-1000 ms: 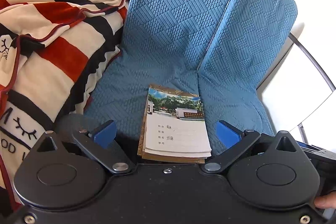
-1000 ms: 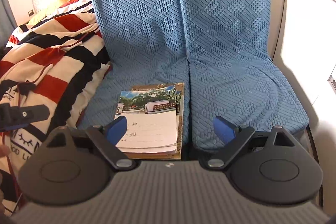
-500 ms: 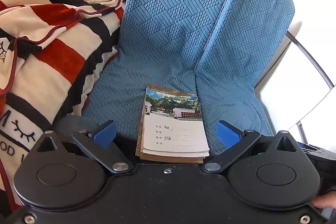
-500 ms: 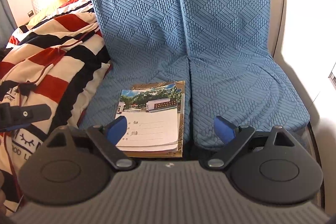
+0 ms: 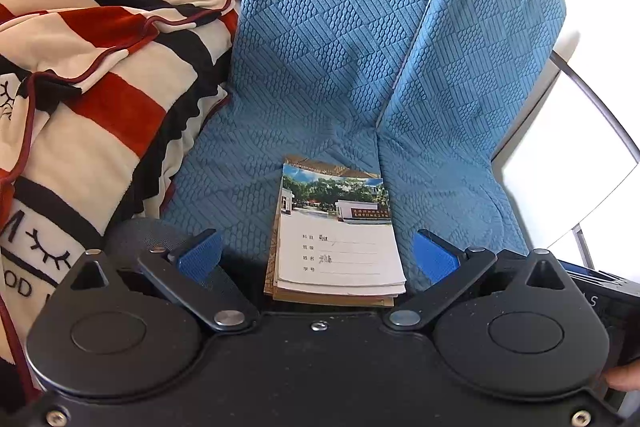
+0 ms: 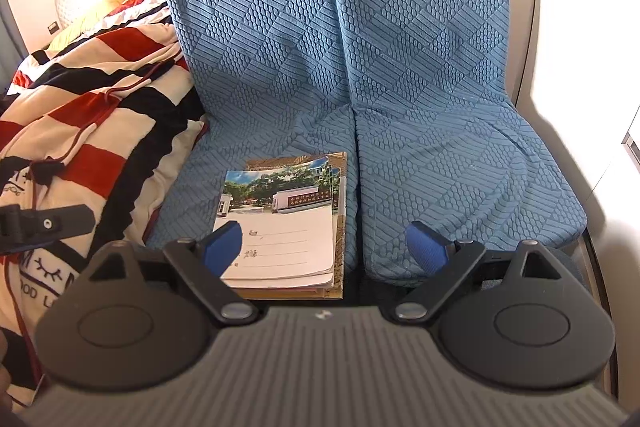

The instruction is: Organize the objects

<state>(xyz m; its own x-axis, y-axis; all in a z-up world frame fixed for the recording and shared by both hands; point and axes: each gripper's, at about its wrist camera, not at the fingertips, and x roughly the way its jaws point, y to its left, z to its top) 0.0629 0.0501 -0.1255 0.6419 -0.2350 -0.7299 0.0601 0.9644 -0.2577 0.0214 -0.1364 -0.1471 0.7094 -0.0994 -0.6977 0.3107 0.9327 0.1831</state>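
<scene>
I see one stack of notebooks (image 5: 338, 247) lying on the near edge of the left of two blue seat cushions (image 6: 472, 187). Both my left claw (image 5: 318, 259) and right claw (image 6: 324, 251) gape empty. One striped blanket (image 5: 100, 87) lies left.

Blue quilted seat cushion (image 5: 320, 99) centre frame carries notebook stack (image 5: 336, 247) lower centre; striped blanket (image 5: 100, 75) overlaps its left edge.

One stack of notebooks (image 5: 338, 239), two blue cushions (image 5: 320, 47), one striped blanket (image 5: 100, 67)
</scene>
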